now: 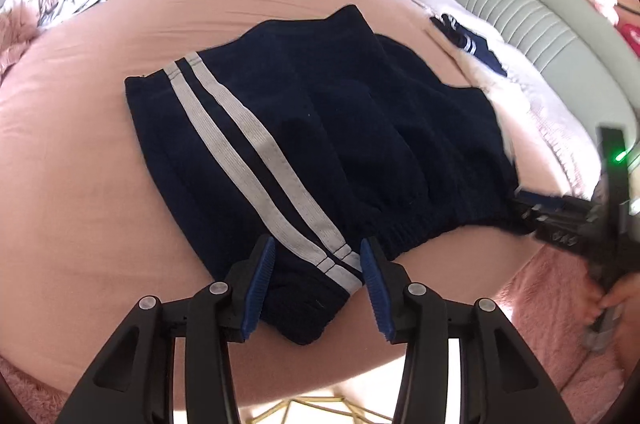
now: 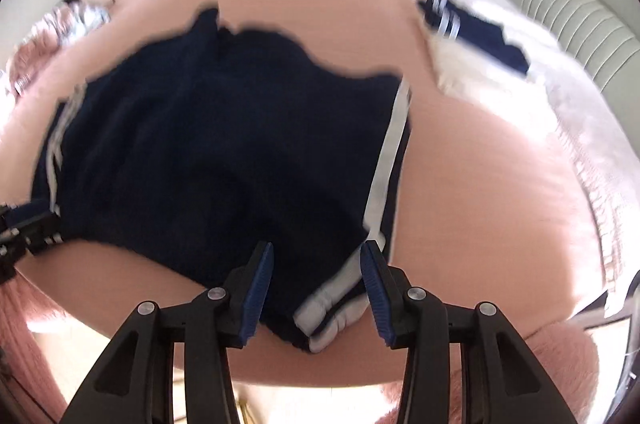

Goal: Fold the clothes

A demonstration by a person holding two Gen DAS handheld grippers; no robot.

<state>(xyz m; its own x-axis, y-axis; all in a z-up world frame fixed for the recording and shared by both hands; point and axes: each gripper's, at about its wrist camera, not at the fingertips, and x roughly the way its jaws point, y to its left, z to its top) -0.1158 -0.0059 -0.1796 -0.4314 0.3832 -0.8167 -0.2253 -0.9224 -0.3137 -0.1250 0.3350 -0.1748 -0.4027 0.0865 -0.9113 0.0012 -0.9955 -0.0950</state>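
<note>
The navy shorts (image 1: 304,128) lie flat at frame centre on the pink bed (image 1: 80,184). Left gripper (image 1: 318,282) and right gripper (image 2: 318,282) each straddle a waistband corner, jaws part-open, pads clear. Step: release. Next fold requires re-gripping.

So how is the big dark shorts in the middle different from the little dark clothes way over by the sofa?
The navy shorts are spread flat on the pink sheet; the small navy garment lies bunched on a white fluffy blanket. The shorts sit between both tongs, left and right; the small garment has none near it. The shorts look far bigger. Both are navy with white stripes.
</note>
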